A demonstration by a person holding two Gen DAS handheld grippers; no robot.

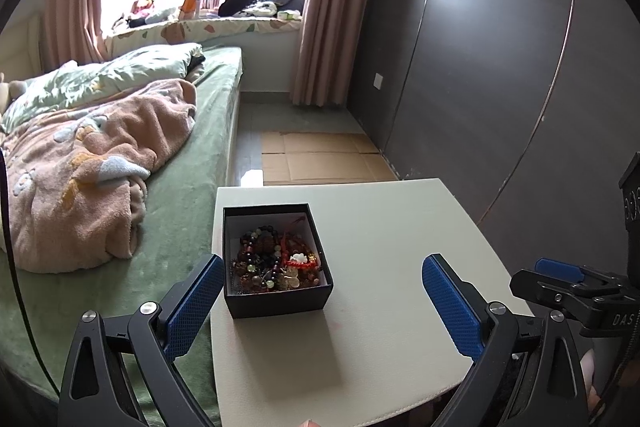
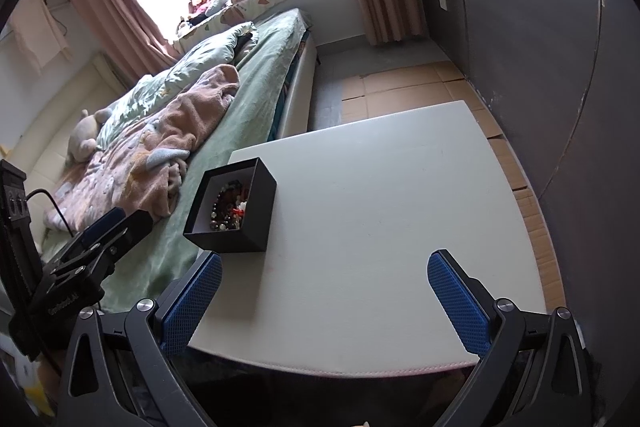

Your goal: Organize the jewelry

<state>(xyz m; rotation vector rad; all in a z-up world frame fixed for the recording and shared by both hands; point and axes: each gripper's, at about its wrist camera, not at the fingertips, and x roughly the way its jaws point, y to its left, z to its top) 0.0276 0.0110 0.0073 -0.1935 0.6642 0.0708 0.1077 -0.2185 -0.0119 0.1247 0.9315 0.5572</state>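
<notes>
Your left tool (image 1: pixel 322 301) has its 2 blue-padded fingers (image 1: pixel 196 307) spread wide apart, nothing between them, hovering over the near part of the white counter (image 1: pixel 400 267). The black box (image 1: pixel 276 259) sits on the counter near its left edge, just ahead of your left tool and slightly left of its centreline; the left pad is just beside the box's near-left corner, contact not clear from this view. The box is lidless, white-lined, and holds a tangled pile of jewelry (image 1: pixel 276 265): dark bead bracelets, red cord, some pale and gold-toned pieces. Single items are too tangled to tell apart. Your right tool (image 2: pixel 324 301) is also spread wide and holds nothing, hovering over the near edge of the counter, right of the box. In the right wrist view the box (image 2: pixel 236 211) is ahead-left of that tool, close to the tip of its left finger (image 2: pixel 192 303), and looks tilted only from lens distortion. Each tool shows at the edge of the other's view: the right one (image 1: pixel 576 287) at far right, the left one (image 2: pixel 92 247) at far left with a black cable trailing behind it. The rest of the counter is bare. The bed (image 1: pixel 192 167) with green sheet and pink blanket (image 1: pixel 88 179) runs along the counter's left side. Flattened cardboard (image 1: pixel 320 159) lies on the floor beyond the counter, next to the dark wall panels (image 1: pixel 500 87).
</notes>
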